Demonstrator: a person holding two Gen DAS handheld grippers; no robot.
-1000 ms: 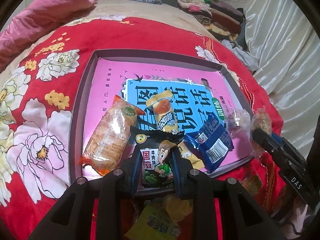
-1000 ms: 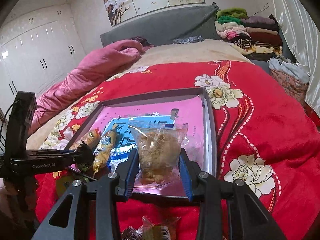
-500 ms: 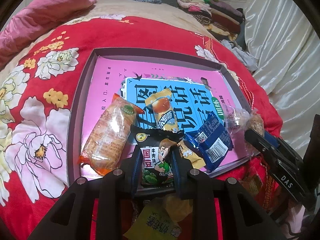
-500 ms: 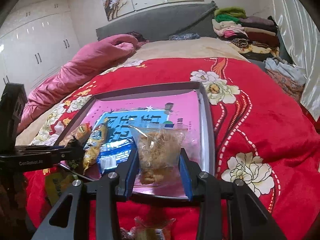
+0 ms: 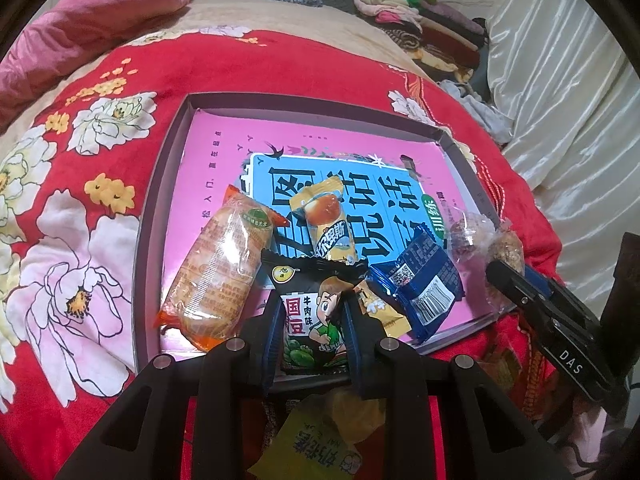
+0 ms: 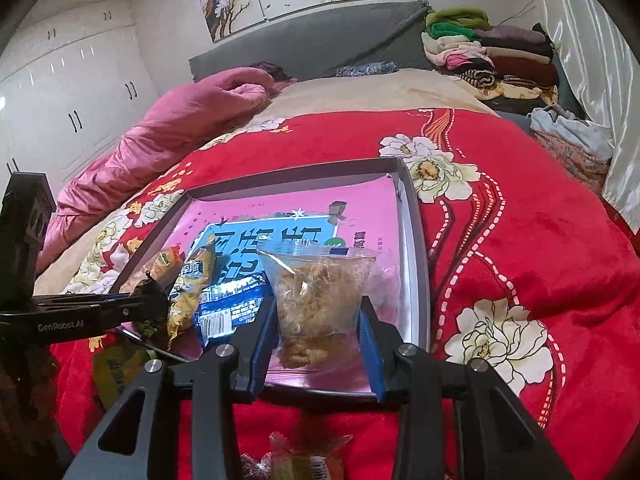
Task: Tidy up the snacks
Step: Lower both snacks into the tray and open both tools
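Snacks sit between both our grippers. Our left gripper [image 5: 311, 320] is clamped on a black bean packet [image 5: 310, 312], held over the near rim of the grey tray [image 5: 160, 216]; ahead of it lie an orange cake wrapper [image 5: 220, 272], a yellow stick pack [image 5: 326, 220] and a blue packet [image 5: 424, 284]. Only the right wrist view shows our right gripper [image 6: 318, 328] pinching a clear bag of brownish shreds [image 6: 316, 296] above the tray's near right corner, plus the wardrobe [image 6: 72, 92] beyond. The left view alone reveals a yellow packet [image 5: 316, 444] beneath its fingers.
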